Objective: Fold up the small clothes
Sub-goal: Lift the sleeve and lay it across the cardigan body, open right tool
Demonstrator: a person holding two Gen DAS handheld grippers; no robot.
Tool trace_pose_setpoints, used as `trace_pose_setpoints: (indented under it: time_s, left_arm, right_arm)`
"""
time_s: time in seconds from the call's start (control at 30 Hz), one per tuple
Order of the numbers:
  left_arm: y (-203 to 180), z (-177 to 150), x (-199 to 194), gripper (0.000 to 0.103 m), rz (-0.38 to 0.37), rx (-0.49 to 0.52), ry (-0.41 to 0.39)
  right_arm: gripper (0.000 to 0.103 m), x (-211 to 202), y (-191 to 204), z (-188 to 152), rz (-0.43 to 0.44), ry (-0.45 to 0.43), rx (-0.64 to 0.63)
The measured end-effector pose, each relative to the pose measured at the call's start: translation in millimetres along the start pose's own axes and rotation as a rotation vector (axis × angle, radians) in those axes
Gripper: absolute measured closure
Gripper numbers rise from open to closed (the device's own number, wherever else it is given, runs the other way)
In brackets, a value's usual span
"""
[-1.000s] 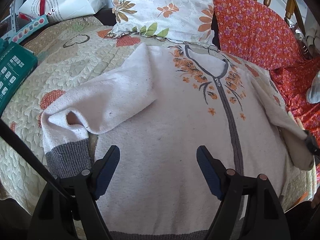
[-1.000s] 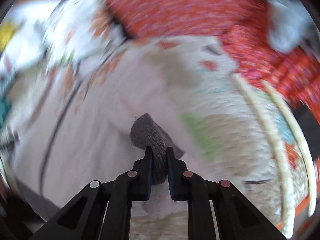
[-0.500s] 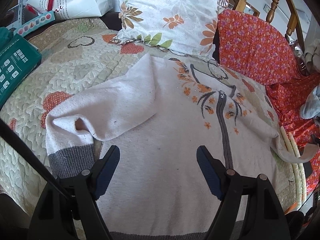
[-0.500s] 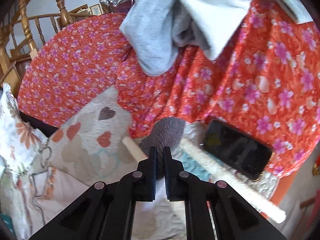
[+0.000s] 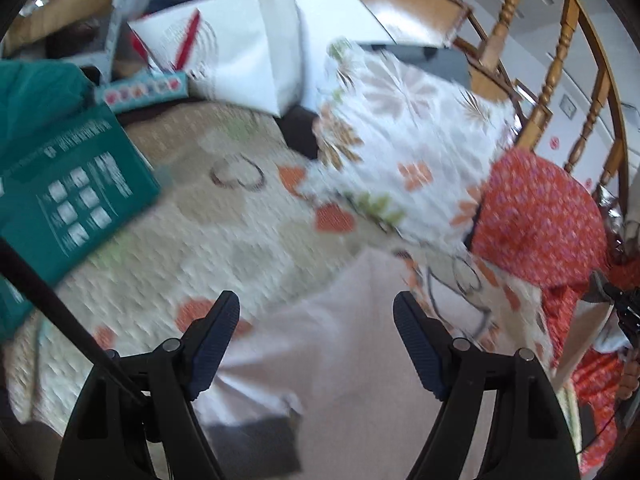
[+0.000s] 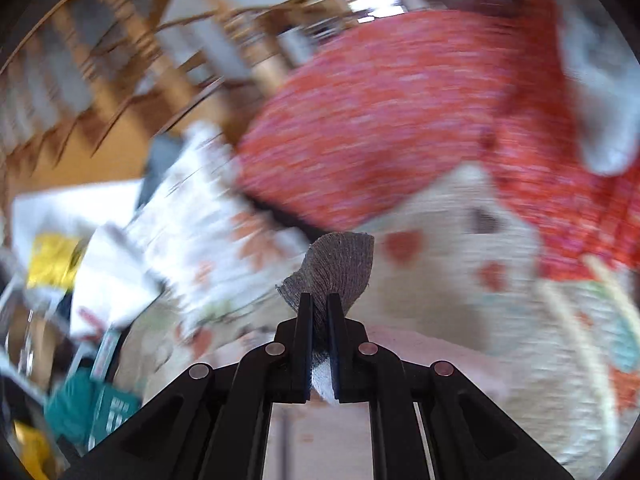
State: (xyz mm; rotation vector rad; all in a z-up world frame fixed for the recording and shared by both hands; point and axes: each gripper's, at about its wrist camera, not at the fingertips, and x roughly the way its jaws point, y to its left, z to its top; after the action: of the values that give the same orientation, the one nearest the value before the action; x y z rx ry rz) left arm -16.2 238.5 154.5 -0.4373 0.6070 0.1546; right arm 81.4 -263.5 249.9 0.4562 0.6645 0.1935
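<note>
A cream cardigan (image 5: 340,344) with orange flowers and grey trim lies on the quilted bedspread (image 5: 208,240). My left gripper (image 5: 316,316) hangs open above its folded left sleeve, nothing between the fingers. A grey cuff (image 5: 252,440) of that sleeve lies low in the left wrist view. My right gripper (image 6: 319,300) is shut on the other sleeve's grey cuff (image 6: 340,264), held up off the bed. That sleeve (image 5: 580,320) shows stretched upward at the right edge of the left wrist view. Both views are blurred by motion.
A floral pillow (image 5: 404,132) and a red flowered cushion (image 5: 540,216) lie at the bed's head. A green box (image 5: 68,196) and a white paper bag (image 5: 240,60) sit at the left. Wooden railings (image 5: 560,60) stand behind. A pale grey garment (image 6: 600,80) hangs at the right.
Both grippers have risen and tipped up, so the views now show more of the bed's head and the railings. The right gripper has carried the grey cuff up and swung leftward.
</note>
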Motion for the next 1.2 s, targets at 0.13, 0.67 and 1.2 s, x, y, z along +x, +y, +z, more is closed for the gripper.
trace_pose_setpoints:
  time_s: [0.13, 0.67, 1.2]
  left_arm:
    - [37, 2, 1, 0.023, 0.083, -0.061, -0.063]
    - [64, -3, 20, 0.023, 0.082, -0.123, 0.039]
    - [10, -36, 47, 0.023, 0.033, -0.075, 0.122]
  right_arm:
    - [0.096, 76, 93, -43, 0.087, 0.12, -0.122]
    - [0.062, 236, 188, -220, 0.153, 0.515, -0.44]
    - [0.044, 154, -137, -80, -0.312, 0.355, -0.027]
